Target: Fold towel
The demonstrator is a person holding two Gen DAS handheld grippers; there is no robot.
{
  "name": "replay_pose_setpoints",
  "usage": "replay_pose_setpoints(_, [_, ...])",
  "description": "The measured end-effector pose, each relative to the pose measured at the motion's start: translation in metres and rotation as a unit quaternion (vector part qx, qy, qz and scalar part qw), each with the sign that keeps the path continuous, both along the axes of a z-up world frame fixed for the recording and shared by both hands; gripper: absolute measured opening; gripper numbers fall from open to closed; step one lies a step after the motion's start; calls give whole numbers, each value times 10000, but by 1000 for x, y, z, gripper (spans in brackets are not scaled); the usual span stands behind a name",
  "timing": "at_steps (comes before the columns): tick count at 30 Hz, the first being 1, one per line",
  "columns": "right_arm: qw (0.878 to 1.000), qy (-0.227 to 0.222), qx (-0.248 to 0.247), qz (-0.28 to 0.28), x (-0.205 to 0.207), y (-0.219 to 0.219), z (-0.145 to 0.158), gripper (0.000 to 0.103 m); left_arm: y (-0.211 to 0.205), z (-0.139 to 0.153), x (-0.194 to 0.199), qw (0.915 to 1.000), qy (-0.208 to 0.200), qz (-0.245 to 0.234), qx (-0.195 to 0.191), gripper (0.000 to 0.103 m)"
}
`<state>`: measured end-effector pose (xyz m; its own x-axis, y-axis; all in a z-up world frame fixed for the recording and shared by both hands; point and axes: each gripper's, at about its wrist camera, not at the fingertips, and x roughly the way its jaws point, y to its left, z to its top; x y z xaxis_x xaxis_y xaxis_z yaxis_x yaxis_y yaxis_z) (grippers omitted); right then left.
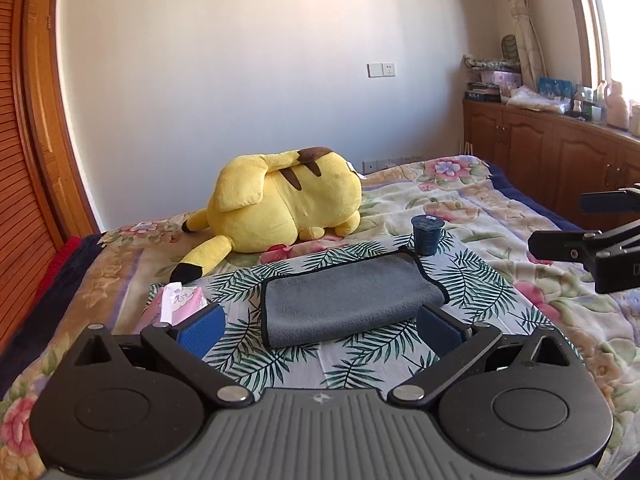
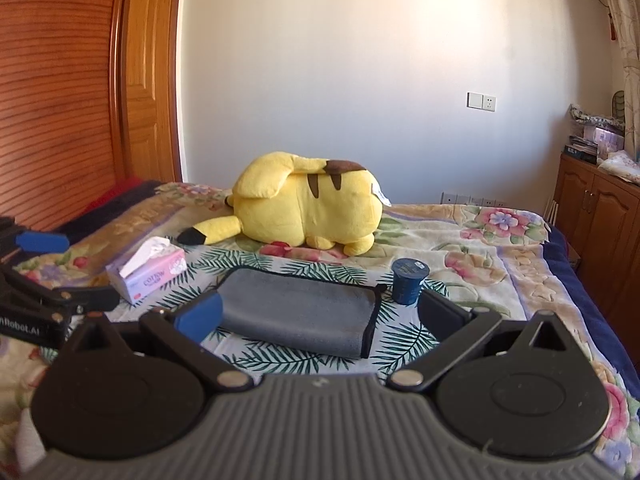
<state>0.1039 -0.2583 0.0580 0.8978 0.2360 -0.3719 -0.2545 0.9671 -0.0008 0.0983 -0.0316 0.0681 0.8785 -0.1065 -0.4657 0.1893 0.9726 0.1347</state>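
Observation:
A grey towel (image 1: 348, 300) with black trim lies folded into a thick rectangle on a leaf-print cloth (image 1: 472, 280) on the bed; it also shows in the right wrist view (image 2: 296, 314). My left gripper (image 1: 320, 330) is open and empty, its blue pads either side of the towel's near edge and raised above it. My right gripper (image 2: 320, 314) is open and empty, hovering just before the towel. The right gripper also shows at the right edge of the left wrist view (image 1: 560, 224), and the left gripper at the left edge of the right wrist view (image 2: 68, 268).
A yellow plush toy (image 1: 280, 204) lies behind the towel. A dark blue cup (image 1: 427, 235) stands by the towel's far right corner. A pink tissue pack (image 2: 146, 274) lies to the left. Wooden cabinets (image 1: 560, 152) line the right wall; a wooden wardrobe (image 2: 60, 92) stands left.

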Motion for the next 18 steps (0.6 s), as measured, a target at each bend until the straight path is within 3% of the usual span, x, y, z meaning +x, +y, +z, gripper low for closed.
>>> replay_pose_setpoints(18, [9999, -70, 148, -44, -44, -6, -1, 103, 4, -11, -50, 9995, 35, 22, -305, 87])
